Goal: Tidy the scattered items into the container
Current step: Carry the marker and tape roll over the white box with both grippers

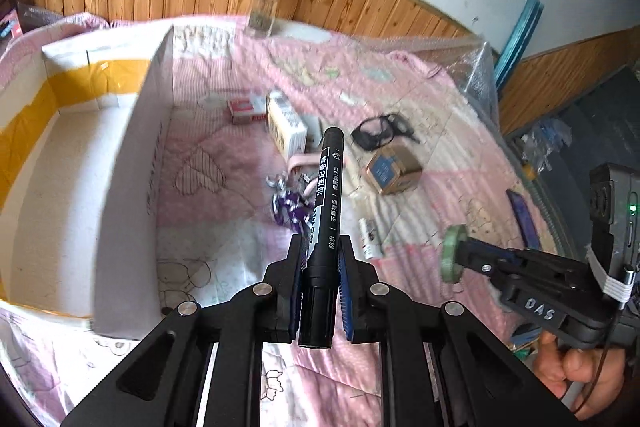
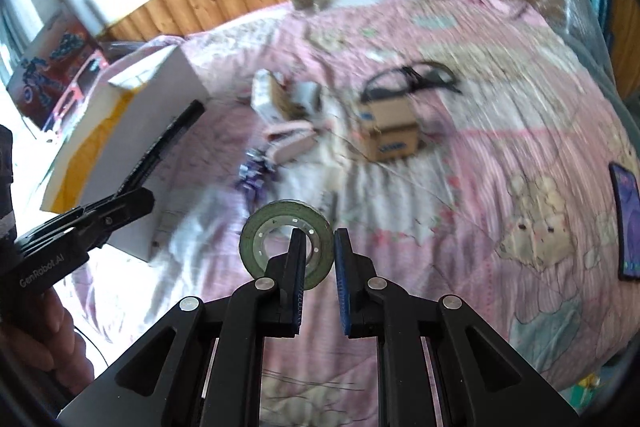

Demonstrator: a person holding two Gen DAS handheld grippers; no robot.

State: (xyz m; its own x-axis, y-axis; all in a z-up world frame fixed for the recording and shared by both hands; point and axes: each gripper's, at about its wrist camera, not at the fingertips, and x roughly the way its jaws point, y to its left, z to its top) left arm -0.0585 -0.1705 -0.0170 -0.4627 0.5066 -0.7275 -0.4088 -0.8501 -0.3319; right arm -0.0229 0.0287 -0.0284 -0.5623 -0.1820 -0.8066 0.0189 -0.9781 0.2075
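Black marker pen (image 1: 326, 203): pinched between the jaws of the left gripper (image 1: 320, 259), cap end pointing forward, held in the air just right of the box wall. Green tape roll (image 2: 286, 243): clamped by the right gripper (image 2: 318, 247), one jaw through the roll's centre hole, the other outside its rim, held above the bed. White cardboard box (image 1: 124, 147): open-topped container with yellow tape inside, standing on the pink quilt (image 1: 224, 131) at the left; nothing visible inside it. Scattered on the quilt, beyond both grippers: purple-wrapped bundle (image 1: 290, 207), white carton (image 1: 286, 125), red-and-white packet (image 1: 246, 109), black glasses (image 1: 380, 131), small brown box (image 1: 394, 167), white tube (image 1: 370, 239). Glass jar (image 1: 266, 3) with metal lid, upright at the far edge by the wood panelling.
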